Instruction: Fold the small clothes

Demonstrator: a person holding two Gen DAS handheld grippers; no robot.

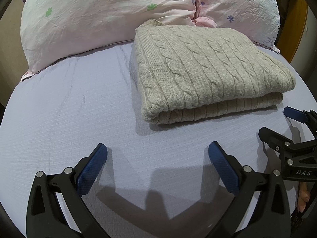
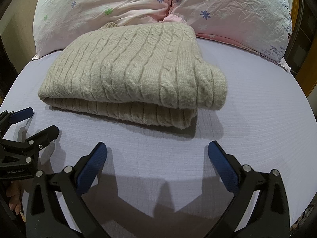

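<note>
A beige cable-knit sweater (image 1: 206, 69) lies folded in a thick rectangle on the lavender bed sheet (image 1: 69, 109); it also shows in the right wrist view (image 2: 134, 73). My left gripper (image 1: 158, 148) is open and empty, just above the sheet, short of the sweater's near-left corner. My right gripper (image 2: 157, 148) is open and empty, short of the sweater's near fold. Each gripper shows at the edge of the other's view: the right gripper (image 1: 277, 121) at the right, the left gripper (image 2: 39, 119) at the left, both open.
A pink floral pillow (image 1: 99, 19) lies across the head of the bed behind the sweater, touching its far edge, and shows in the right wrist view (image 2: 227, 15). A wooden frame (image 1: 295, 19) stands at the right. The sheet (image 2: 247, 109) stretches around the sweater.
</note>
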